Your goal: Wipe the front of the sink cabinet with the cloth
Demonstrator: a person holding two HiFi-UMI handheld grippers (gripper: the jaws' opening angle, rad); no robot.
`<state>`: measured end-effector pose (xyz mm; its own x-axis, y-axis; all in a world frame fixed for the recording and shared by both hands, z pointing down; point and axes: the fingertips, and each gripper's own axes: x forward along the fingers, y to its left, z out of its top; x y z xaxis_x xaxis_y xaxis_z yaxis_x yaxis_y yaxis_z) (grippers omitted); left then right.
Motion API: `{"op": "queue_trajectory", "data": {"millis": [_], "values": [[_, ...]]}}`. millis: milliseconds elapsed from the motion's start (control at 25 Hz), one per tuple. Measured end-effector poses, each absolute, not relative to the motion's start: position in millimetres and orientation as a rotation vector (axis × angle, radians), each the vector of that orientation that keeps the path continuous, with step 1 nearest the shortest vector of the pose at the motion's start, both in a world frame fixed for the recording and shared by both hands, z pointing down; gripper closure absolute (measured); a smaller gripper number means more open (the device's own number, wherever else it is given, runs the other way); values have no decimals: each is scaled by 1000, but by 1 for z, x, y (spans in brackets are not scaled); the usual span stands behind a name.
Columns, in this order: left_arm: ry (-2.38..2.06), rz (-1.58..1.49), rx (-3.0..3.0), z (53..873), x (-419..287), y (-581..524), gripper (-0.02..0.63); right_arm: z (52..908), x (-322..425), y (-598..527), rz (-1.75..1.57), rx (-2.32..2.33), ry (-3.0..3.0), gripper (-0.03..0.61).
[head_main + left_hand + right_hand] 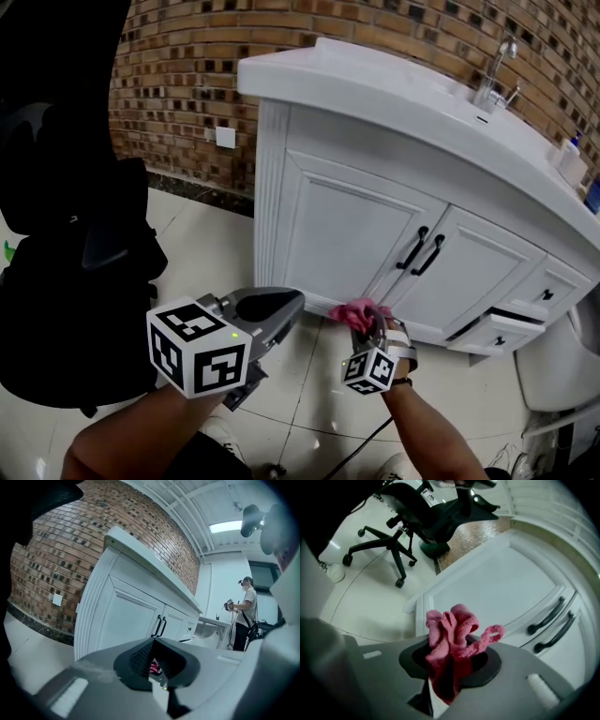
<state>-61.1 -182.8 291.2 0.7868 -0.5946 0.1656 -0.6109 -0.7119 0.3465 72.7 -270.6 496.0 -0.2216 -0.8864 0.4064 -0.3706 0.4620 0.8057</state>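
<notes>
The left gripper (272,314) is being held nearest, low at the left, its jaws pressed together on nothing. Just farther and to the right, the pink cloth (354,314) is being pinched in the jaws of the right gripper (370,336), with its bunched folds standing out past them. The cloth is being held against or just beside the lower edge of the white sink cabinet (347,234); contact cannot be told. Black door handles (420,251) are being shown right of the cloth. A brick wall (178,84) is being shown farthest left.

No legible text or labels anywhere.
</notes>
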Motion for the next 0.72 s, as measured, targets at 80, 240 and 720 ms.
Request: {"op": "queue_trajectory", "data": {"millis": [80, 240, 720], "values": [[-923, 12, 2592, 282, -67, -181, 609, 435, 63, -268, -827, 1151, -1800, 456], [-932, -40, 2602, 271, -70, -179, 609, 307, 47, -262, -1109, 1311, -1737, 454], [-910, -36, 2590, 276, -72, -174, 609, 184, 26, -309, -1346, 1460, -1528, 453]]}}
